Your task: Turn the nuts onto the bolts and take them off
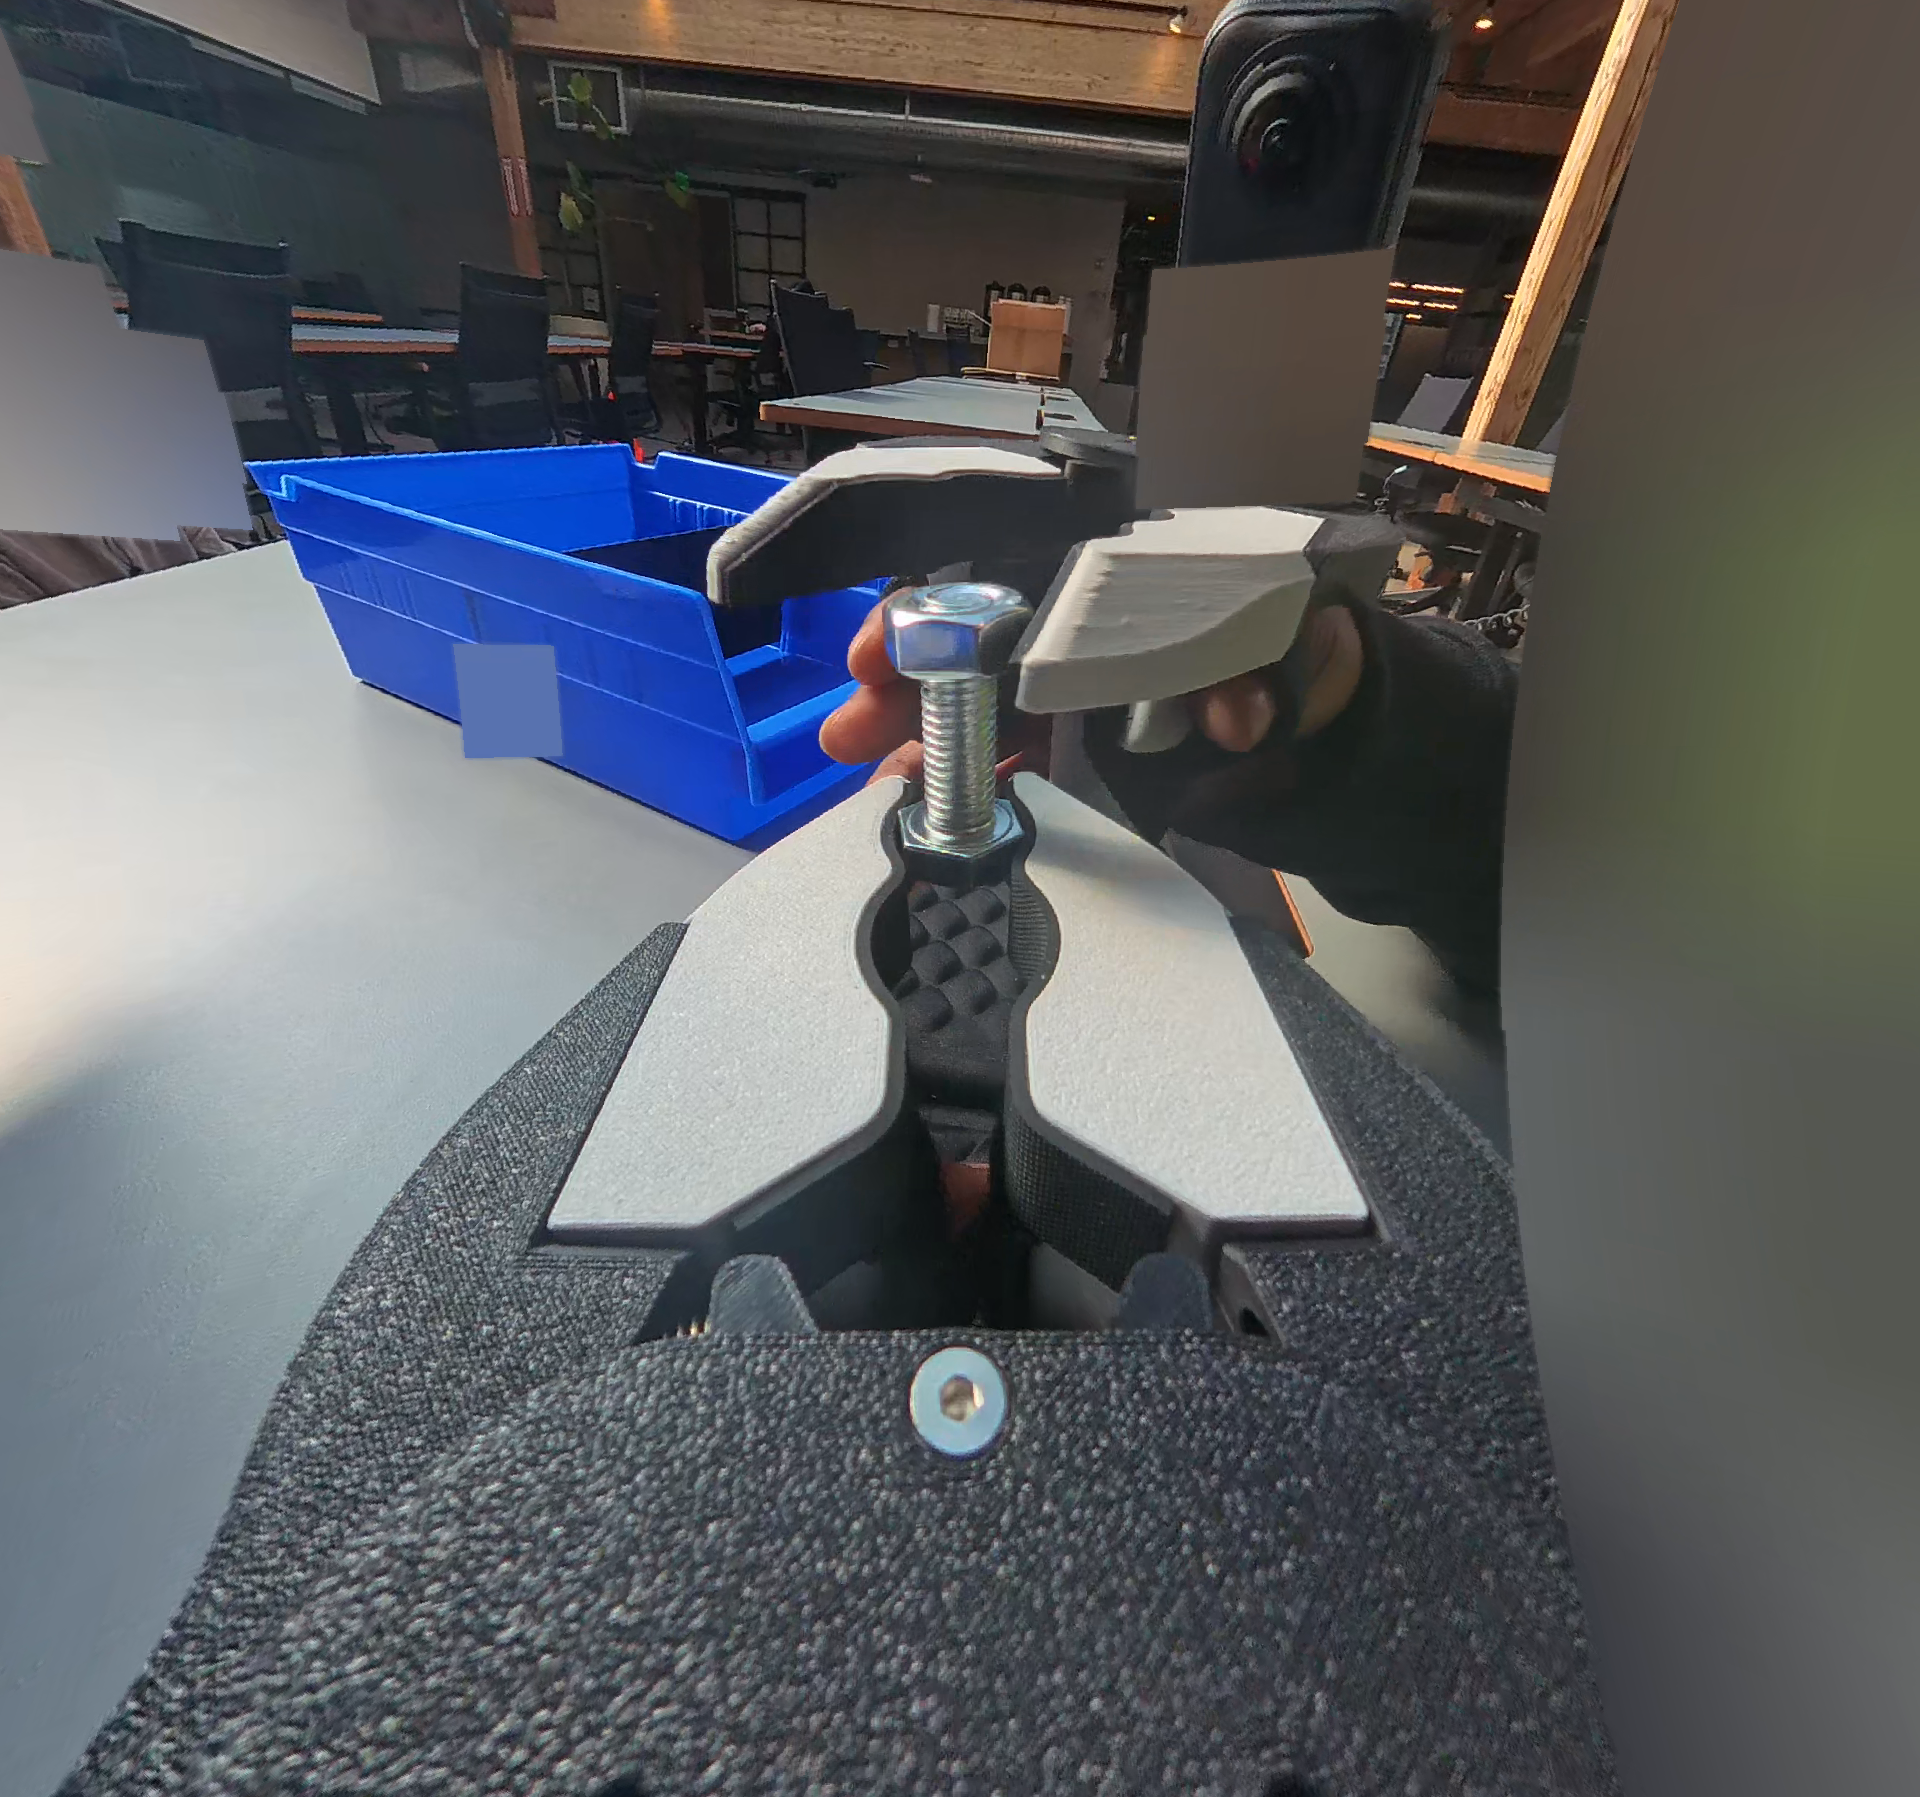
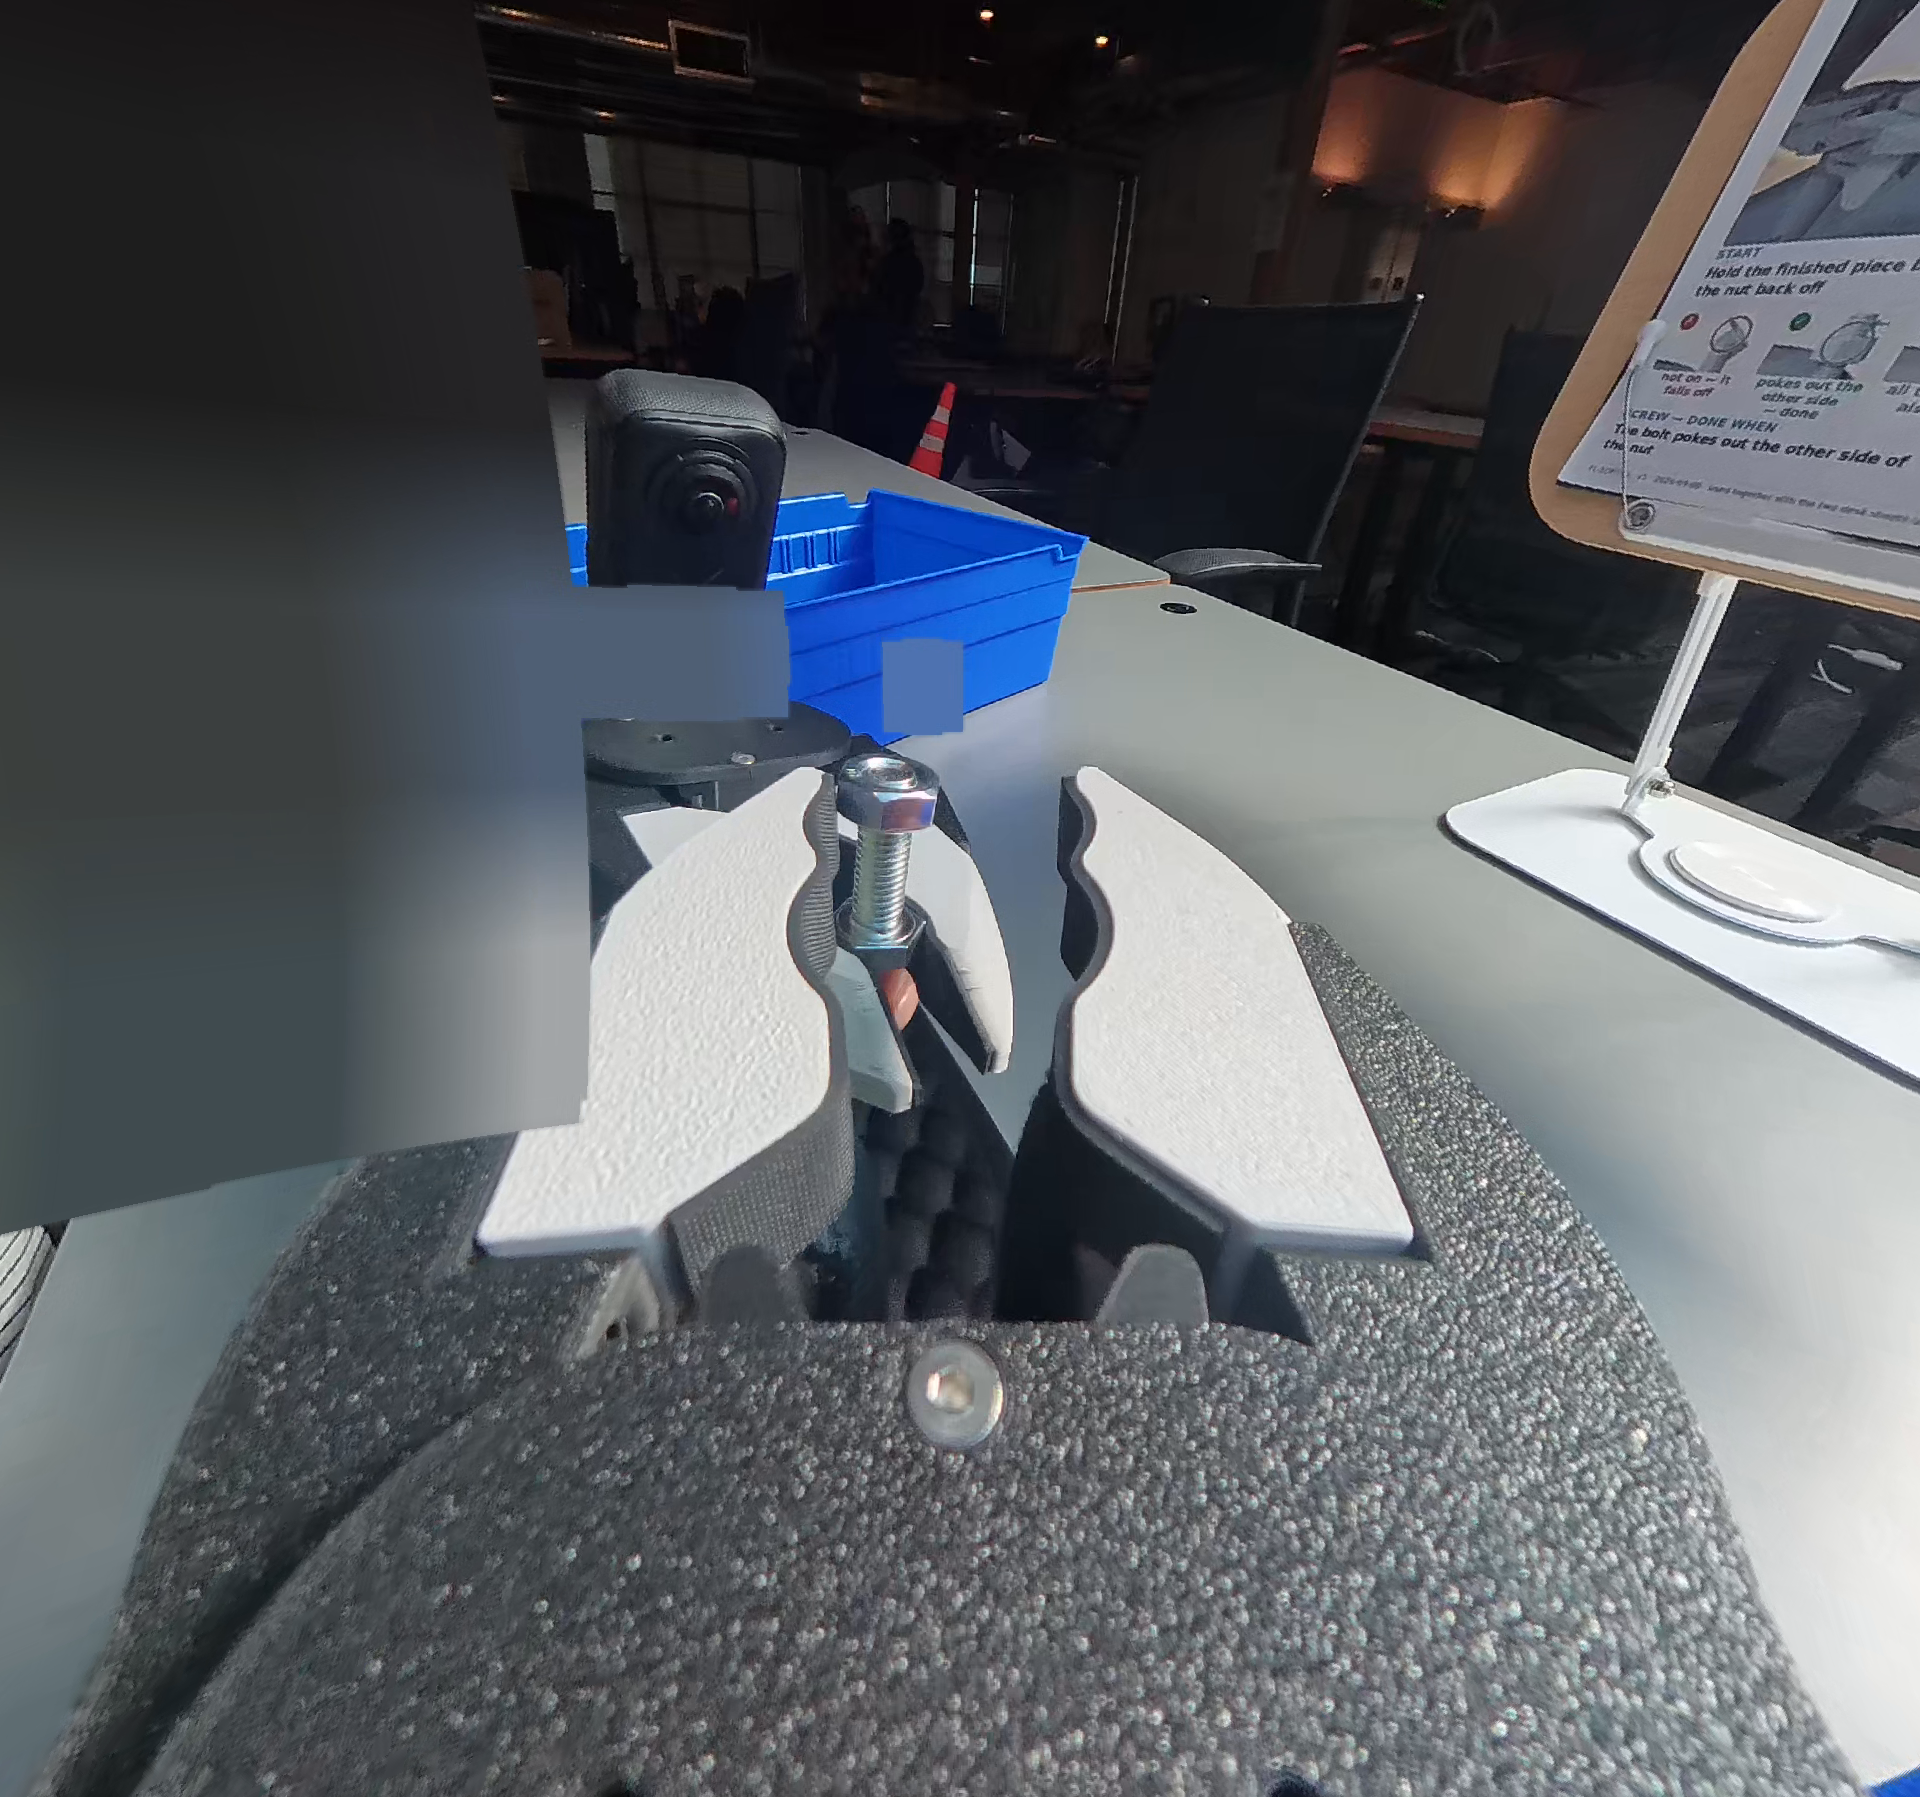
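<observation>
So the nut [image 1: 964, 835] is pinched right at the tips of the left gripper [image 1: 961, 828], jaws narrowed down onto it, and the bolt [image 1: 958, 708] is stood upright out of it, head up. The right gripper [image 2: 940, 838] is spread wide around the bolt head, nothing gripped; one finger seems to be just touching the head, the other is well apart from it.

What could go wrong: the nut is only caught by the very tips, so a sideways knock from the right jaws could twist it out and the whole thing gets dropped. If the head is clamped off-centre, the bolt could be tilted and the threads bound up. A slip on the hex flats is also likely, since they're shiny metal.

Below the jaws a plain grey worktop [image 1: 312, 916] is seen, smooth, so a dropped bolt would probably roll. A blue bin [image 1: 520, 584] is parked beyond the tips, and an instruction card on a white stand [image 2: 1704, 874] off the right jaws. Behind that, a big office with chairs and wooden beams.
</observation>
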`<state>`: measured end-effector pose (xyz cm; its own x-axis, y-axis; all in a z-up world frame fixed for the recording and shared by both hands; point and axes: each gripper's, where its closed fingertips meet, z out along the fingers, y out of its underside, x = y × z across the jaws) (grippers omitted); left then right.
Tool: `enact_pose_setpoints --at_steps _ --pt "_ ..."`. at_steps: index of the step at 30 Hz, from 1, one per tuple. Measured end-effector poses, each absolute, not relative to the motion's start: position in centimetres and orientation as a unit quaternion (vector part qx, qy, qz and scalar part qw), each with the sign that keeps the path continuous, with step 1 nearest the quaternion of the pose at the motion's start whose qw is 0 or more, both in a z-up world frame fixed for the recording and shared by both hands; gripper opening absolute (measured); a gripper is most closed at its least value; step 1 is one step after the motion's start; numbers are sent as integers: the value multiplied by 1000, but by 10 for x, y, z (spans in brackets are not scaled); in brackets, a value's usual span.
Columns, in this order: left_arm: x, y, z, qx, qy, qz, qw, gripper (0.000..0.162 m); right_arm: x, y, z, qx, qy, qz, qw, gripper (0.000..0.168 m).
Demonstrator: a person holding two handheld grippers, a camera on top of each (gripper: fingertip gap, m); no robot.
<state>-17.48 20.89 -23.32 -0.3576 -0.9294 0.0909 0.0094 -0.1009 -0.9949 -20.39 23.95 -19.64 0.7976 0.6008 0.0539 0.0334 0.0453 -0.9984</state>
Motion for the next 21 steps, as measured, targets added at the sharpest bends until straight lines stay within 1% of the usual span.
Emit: enact_pose_setpoints --at_steps 2,5,6,7,8,11,12,13,15,17,18,21 --pt "-175 209 -233 -418 550 -613 383 14 -201 235 -196 -659 -242 206 682 37" --pt "-175 209 -233 -419 550 -612 383 14 -200 227 -196 -657 -257 208 678 20" --pt "-175 210 -233 -419 549 -613 383 14 -198 226 -196 -659 -256 203 678 11" --pt "-175 209 -233 -418 549 -614 383 14 -195 225 -196 -661 -255 197 678 8" --pt "-175 209 -233 -418 549 -613 384 14 -192 224 -196 -662 -254 194 678 5" --pt "-175 209 -233 -418 552 -612 383 13 -186 223 -195 -664 -245 194 680 6" --pt "-175 209 -233 -418 551 -612 383 13 -185 224 -194 -661 -242 195 683 9" --pt "-175 209 -233 -418 551 -613 383 13 -187 224 -192 -657 -240 199 686 17" --pt "-175 209 -233 -418 550 -613 383 13 -193 228 -190 -651 -237 211 689 39" --pt "-175 209 -233 -418 551 -612 383 13 -200 234 -191 -652 -237 216 687 52" --pt "-175 209 -233 -418 551 -612 383 13 -203 237 -192 -653 -239 218 685 56" --pt "-175 209 -233 -418 550 -613 383 14 -213 247 -195 -656 -244 226 677 61"
